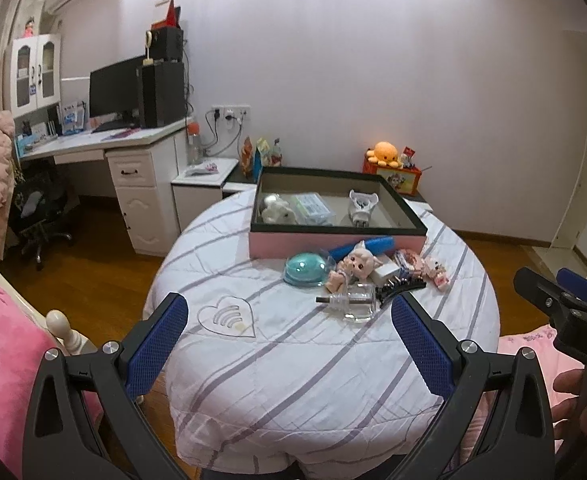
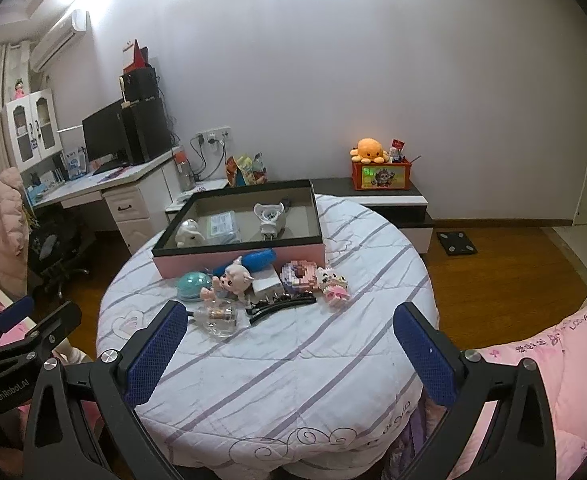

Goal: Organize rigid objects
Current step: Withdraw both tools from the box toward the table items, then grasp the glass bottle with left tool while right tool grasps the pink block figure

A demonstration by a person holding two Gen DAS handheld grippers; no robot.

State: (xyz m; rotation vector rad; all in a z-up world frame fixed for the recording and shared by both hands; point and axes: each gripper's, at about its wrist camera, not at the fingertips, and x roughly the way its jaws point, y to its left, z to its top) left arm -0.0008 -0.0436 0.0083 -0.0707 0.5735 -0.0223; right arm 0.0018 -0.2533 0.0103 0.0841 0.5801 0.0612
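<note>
Worktop [image 1: 293, 360]: round, under a striped cloth.
Box [image 2: 197, 262]: pink, at the worktop's far side, some items inside.
Loose toys [image 2: 235, 278]: clustered just before the box.
Left gripper [image 1: 289, 344]: released, empty.
Right gripper [image 2: 289, 344]: released, empty.

Left tool [image 1: 289, 344] and right tool [image 2: 289, 350] hover side by side, jaws spread wide.

The left gripper [image 2: 13, 312], seen at the edge of the right wrist view, carries white lettering reading "GenRobot.AI" on its black body. In the left wrist view the right gripper [image 1: 549, 284] shows the white letters "DAS", cut off by the frame edge. Dark handwriting on the pink quilt [image 2: 553, 344] looks like "LOOPRSO", though it is too small to be sure.
</note>
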